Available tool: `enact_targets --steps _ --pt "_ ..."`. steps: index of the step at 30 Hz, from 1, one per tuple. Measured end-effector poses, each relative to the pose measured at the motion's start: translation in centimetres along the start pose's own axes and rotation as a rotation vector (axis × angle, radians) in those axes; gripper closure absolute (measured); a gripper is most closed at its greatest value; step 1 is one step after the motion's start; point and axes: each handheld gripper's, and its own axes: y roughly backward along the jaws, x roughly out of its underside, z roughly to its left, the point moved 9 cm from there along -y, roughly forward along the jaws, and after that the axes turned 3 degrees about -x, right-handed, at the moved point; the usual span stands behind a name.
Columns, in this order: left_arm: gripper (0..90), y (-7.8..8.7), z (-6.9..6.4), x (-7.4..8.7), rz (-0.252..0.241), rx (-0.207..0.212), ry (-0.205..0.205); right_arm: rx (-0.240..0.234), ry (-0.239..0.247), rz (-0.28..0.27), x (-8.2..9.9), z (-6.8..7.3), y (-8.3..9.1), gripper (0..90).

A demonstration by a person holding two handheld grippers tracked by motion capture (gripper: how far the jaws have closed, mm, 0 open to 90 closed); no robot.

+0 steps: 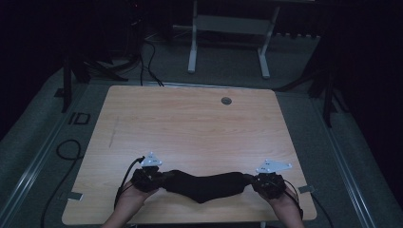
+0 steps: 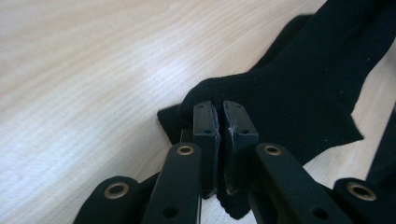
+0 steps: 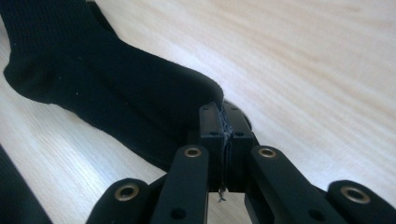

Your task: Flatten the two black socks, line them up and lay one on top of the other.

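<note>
A dim room with grey carpet and a white-legged stand frames the pale wood-grain tabletop [image 1: 190, 123] in the high view, where a black ribbed knit sock [image 1: 204, 186] lies stretched near the front edge between the left gripper [image 1: 161, 179] and the right gripper [image 1: 253, 181]. Left gripper view — jaws clenched on one end of the sock [image 2: 280, 98]. Right gripper view — jaws clenched on the other end [image 3: 116, 93]; the thin pinch of fabric could slip if the hands pull apart unevenly.

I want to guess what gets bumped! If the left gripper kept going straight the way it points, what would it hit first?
The black sock. The left gripper is already shut on one end, and the sock stretches ahead toward the right gripper, which would probably come next.
</note>
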Motion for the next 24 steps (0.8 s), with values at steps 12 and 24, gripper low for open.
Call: enact_targets --steps 12,24 --pt "75.7 -1.7 0.3 1.3 0.018 -0.007 -0.007 -0.036 -0.044 0.073 2.4 -1.1 -2.0 67.0" --pt "84.7 -0.8 -1.8 0.8 -0.021 0.033 -0.078 -0.079 -0.038 -0.008 0.6 0.9 -0.7 89.3"
